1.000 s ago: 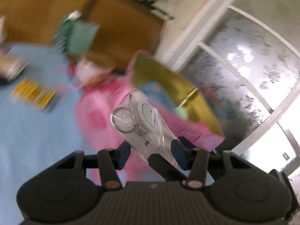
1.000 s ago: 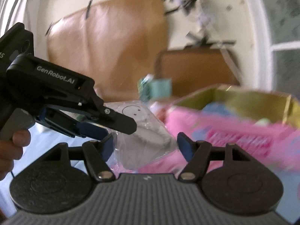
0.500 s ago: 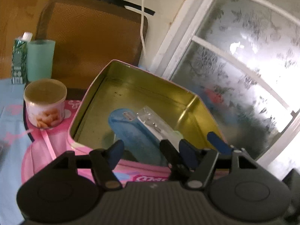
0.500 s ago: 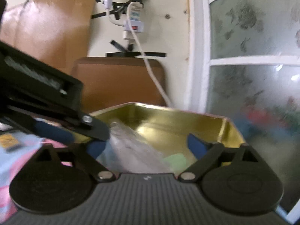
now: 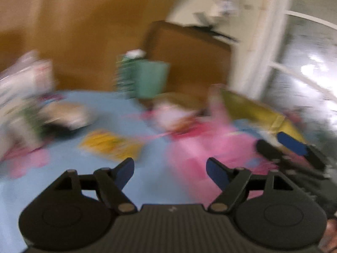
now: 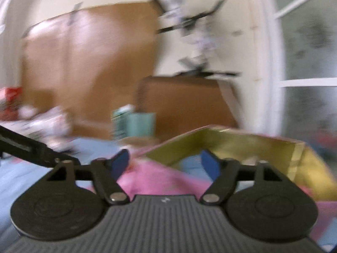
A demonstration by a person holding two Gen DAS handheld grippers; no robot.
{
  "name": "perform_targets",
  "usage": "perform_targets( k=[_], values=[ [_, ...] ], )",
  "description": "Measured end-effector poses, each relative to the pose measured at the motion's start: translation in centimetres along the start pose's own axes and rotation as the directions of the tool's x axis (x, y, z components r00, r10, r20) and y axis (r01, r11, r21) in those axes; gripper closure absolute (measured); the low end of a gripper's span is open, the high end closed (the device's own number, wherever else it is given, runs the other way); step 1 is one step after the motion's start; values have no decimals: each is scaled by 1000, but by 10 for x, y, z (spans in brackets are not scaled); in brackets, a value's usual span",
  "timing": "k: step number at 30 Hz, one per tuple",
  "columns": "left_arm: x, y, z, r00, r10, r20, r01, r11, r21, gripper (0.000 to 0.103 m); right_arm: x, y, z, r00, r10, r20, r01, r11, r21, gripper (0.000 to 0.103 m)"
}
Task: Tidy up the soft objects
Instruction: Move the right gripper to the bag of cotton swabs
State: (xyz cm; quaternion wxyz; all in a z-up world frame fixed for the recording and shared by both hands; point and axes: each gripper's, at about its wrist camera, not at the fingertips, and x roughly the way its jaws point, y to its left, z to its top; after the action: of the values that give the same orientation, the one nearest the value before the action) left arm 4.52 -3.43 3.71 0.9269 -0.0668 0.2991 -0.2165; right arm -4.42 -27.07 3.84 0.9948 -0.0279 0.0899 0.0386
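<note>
Nearest the left wrist camera, the left gripper (image 5: 170, 169) had its fingers spread wide with nothing between them, above the blue desk (image 5: 63, 181). The right gripper (image 6: 164, 164) was likewise released and empty in its own view; from the left view it showed at the right edge, just beside the tin.

Just beyond the fingers lay the pink box (image 5: 202, 147), whose gold-lined inside (image 6: 242, 145) opened toward the right camera. A patch of blue showed inside it (image 6: 190, 164), probably a soft item already stowed, though blur made that uncertain. A yellow packet (image 5: 109, 145) lay flat on the desk to the left, well apart from the box, and a pink piece (image 5: 27, 162) lay farther left. Behind them stood a small round tub (image 5: 170, 116), and farther back a green cup (image 5: 151, 78) beside a carton.

Both views were smeared by motion, so the risk I judged greatest was a hasty reach: the two grippers were near each other at the box and could collide, or a sweep toward the packet could knock the tub or cup over. The flat packet might also slip a shallow pinch.
</note>
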Motion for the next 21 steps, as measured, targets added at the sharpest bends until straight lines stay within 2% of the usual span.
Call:
perform_targets(
  k=[1, 3, 5, 6, 9, 11, 14, 16, 19, 20, 21],
  values=[
    [-3, 20, -4, 998, 56, -4, -56, 998, -22, 25, 7, 10, -1, 998, 58, -35, -59, 998, -4, 49],
    [-8, 54, -9, 983, 182, -7, -182, 981, -63, 25, 23, 30, -3, 980, 162, -111, -162, 987, 12, 63],
    [-18, 83, -14, 959, 283, 6, -280, 953, -112, 25, 39, 49, -2, 954, 245, -173, -240, 970, 47, 66],
    [-25, 95, -16, 955, 297, 22, -291, 944, -155, 25, 47, 57, 1, 942, 276, -191, -269, 961, 66, 66],
    [-41, 116, -20, 960, 266, 85, -232, 930, -283, 19, 81, 80, 16, 908, 352, -228, -321, 933, 162, 66],
    [-42, 115, -20, 958, 269, 100, -232, 931, -282, 19, 106, 87, 23, 884, 395, -252, -325, 904, 277, 65],
    [-41, 110, -20, 962, 248, 113, -215, 945, -247, 19, 146, 92, 30, 846, 455, -277, -303, 839, 453, 65],
    [-41, 105, -20, 964, 236, 124, -201, 949, -241, 18, 171, 94, 30, 833, 469, -294, -263, 803, 535, 59],
    [-40, 109, -21, 967, 220, 130, -181, 949, -257, 17, 199, 101, 26, 796, 499, -343, -218, 764, 607, 57],
    [-40, 110, -20, 968, 214, 130, -174, 948, -265, 17, 204, 103, 24, 786, 501, -362, -199, 760, 619, 59],
    [-41, 111, -21, 969, 212, 131, -171, 947, -272, 17, 207, 105, 22, 773, 511, -375, -192, 753, 630, 74]
  ],
)
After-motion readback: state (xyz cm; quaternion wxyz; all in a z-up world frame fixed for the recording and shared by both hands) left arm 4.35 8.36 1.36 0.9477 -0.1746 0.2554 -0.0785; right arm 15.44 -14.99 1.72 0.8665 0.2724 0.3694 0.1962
